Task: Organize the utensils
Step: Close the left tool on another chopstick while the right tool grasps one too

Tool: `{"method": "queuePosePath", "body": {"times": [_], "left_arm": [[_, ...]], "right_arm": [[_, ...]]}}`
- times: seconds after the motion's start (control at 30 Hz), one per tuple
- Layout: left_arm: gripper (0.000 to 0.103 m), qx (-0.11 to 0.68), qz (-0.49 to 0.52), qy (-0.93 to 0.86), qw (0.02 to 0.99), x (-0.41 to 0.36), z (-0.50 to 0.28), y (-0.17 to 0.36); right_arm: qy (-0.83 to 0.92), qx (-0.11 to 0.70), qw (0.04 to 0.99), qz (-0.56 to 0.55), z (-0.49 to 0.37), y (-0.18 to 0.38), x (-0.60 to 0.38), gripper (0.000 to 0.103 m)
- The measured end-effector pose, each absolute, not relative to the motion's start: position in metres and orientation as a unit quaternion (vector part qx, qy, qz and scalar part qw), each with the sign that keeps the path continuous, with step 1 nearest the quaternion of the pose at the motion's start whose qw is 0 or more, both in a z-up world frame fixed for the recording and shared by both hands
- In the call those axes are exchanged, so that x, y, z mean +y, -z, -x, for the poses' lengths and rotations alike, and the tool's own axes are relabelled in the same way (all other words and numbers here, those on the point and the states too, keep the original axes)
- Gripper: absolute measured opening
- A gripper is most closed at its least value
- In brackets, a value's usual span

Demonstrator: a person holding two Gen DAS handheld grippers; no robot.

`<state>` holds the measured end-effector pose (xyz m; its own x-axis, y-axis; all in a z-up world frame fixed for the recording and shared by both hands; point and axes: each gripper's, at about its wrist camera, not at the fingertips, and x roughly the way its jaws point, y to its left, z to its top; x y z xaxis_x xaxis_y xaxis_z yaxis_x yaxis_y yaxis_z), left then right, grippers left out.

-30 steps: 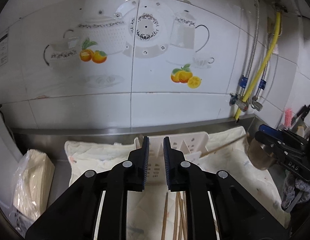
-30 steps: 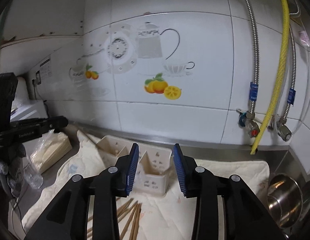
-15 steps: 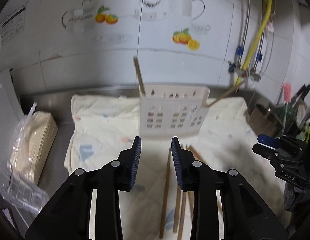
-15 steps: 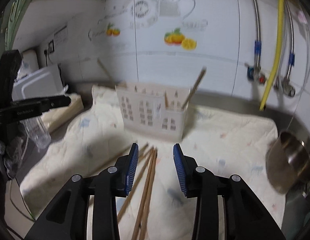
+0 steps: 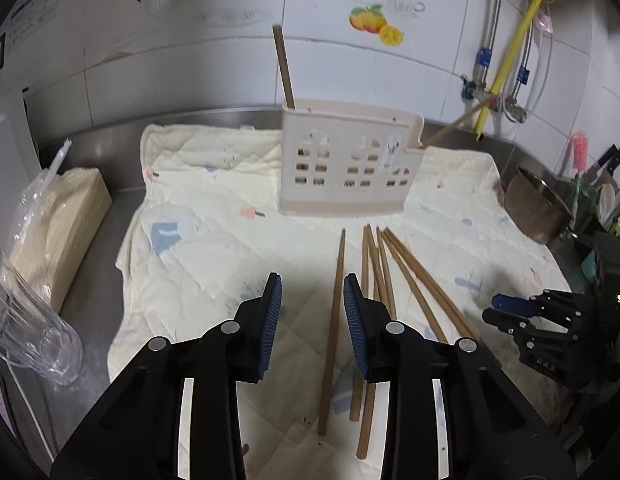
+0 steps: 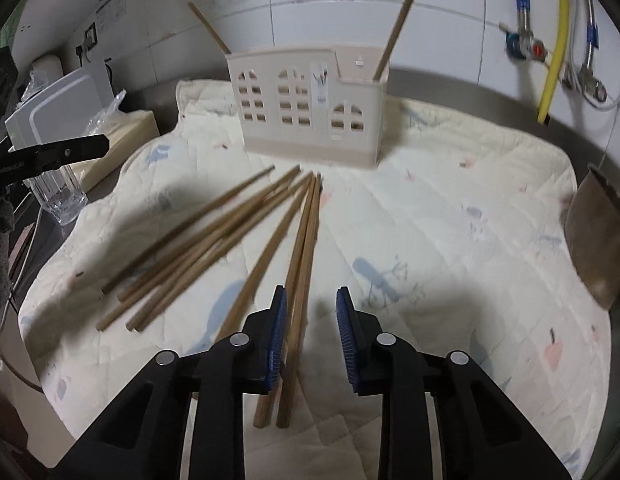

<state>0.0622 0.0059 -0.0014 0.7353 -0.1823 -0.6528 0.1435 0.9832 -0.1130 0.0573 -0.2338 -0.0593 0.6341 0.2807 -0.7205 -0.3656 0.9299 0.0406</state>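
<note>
Loose brown wooden chopsticks (image 6: 214, 236) lie fanned on the pale quilted cloth (image 5: 198, 240) over the steel worktop, in front of the beige slotted plastic utensil holder (image 5: 346, 168), which has two sticks standing in it. The left claw (image 5: 310, 320) hangs parted over one separate chopstick (image 5: 333, 320), gripping nothing. The right claw (image 6: 311, 330), its jaws just narrowing but not clamped, straddles the nearest pair.

Domestic kitchen, counter area. Evidence: stainless steel counter (image 5: 110, 208) backed by white wall tiles (image 5: 182, 64) printed with teapots and oranges; braided water hoses and a yellow gas hose (image 6: 554, 40) at 1 o'clock; steel pot (image 5: 538, 208) and knife handles (image 5: 606, 160) at 3 o'clock; perforated plastic utensil holder (image 5: 346, 168) at 12 o'clock with wooden chopsticks (image 6: 238, 224) before it on a quilted cloth (image 6: 450, 208).
</note>
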Motion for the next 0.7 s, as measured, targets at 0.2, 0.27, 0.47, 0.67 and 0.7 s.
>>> {"method": "queuePosePath", "body": {"times": [0.2, 0.27, 0.47, 0.67, 0.7], "left_arm": [[0.032, 0.376, 0.029, 0.091, 0.922, 0.004, -0.063, 0.019], [0.032, 0.382, 0.027, 0.092, 0.919, 0.003, -0.063, 0.024], [0.032, 0.395, 0.029, 0.096, 0.913, 0.004, -0.059, 0.036], [0.032, 0.41, 0.034, 0.103, 0.906, 0.005, -0.057, 0.047], [0.032, 0.412, 0.035, 0.106, 0.904, 0.004, -0.057, 0.048]], "right_arm": [[-0.181, 0.409, 0.893, 0.052, -0.059, 0.074, -0.233, 0.015], [-0.183, 0.415, 0.89, 0.05, -0.059, 0.078, -0.232, 0.013], [-0.187, 0.419, 0.887, 0.047, -0.058, 0.081, -0.23, 0.013], [-0.188, 0.424, 0.885, 0.05, -0.057, 0.082, -0.227, 0.012], [-0.188, 0.425, 0.884, 0.049, -0.057, 0.083, -0.227, 0.012]]}}
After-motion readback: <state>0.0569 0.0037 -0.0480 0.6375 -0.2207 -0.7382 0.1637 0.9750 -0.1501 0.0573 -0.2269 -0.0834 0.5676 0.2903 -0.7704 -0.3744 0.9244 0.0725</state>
